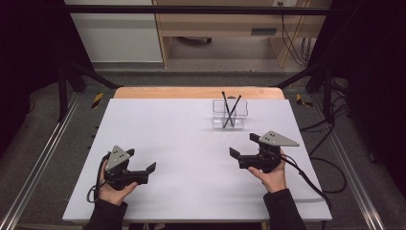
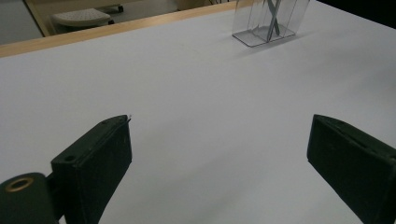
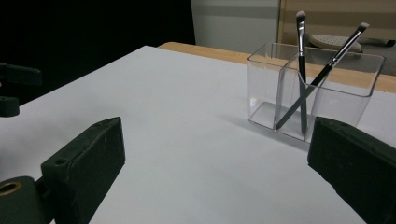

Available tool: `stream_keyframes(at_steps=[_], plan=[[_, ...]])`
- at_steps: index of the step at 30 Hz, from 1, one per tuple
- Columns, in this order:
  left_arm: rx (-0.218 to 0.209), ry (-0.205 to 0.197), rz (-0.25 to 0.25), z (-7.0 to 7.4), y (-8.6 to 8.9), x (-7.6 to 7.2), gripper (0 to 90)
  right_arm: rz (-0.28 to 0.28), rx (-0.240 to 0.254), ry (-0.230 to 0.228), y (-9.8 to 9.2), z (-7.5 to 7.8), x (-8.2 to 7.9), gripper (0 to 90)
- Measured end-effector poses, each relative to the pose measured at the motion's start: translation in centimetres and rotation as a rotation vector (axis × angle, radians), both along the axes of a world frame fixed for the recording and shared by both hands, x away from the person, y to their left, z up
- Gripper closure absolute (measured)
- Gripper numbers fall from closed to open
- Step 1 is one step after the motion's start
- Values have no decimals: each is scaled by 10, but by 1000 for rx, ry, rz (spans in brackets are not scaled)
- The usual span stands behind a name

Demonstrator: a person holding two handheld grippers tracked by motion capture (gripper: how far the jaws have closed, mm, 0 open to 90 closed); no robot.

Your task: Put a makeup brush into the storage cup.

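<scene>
Brush heads are seen in the right gripper view, where two brushes [image 3: 302, 70] stand crossed, bristles up, in a clear holder [image 3: 280, 93] beyond the wide, empty right tool [image 3: 219, 154].

A clear plastic holder [image 1: 230, 114] stands upright on the white table [image 1: 182, 163], toward its far edge and right of centre. It is a low rectangular box with thin see-through walls, divided into what looks like two compartments. Two slim dark makeup brushes [image 3: 303, 70] stand inside it, handles down and bristle tips up. They lean opposite ways and cross each other like an X above the holder's rim; both seem to sit in the same compartment.
</scene>
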State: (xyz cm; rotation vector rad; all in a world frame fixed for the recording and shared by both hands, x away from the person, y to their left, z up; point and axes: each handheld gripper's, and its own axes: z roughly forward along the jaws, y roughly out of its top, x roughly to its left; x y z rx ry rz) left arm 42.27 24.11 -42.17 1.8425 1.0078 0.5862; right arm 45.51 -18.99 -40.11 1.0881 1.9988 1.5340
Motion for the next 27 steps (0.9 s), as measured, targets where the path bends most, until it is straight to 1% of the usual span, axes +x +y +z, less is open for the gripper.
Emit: stream_keyframes(at_steps=[4,8,10,14,20,27], plan=[[-1,0,1,0,0,0,58,-11,-8,1,-7,-4,-5,44],[-1,2,2,-1,1,0,58,-23,2,10,-15,-9,-11,42],[-1,3,3,-1,1,0,58,-24,-7,14,-18,-12,-13,40],[0,4,1,-1,1,0,58,-33,-5,16,-22,-16,-17,39],[0,8,-1,-2,0,0,58,-42,-22,34,-28,-25,-20,36],[3,8,5,-3,1,0,58,-51,-13,41,-32,-29,-23,36]])
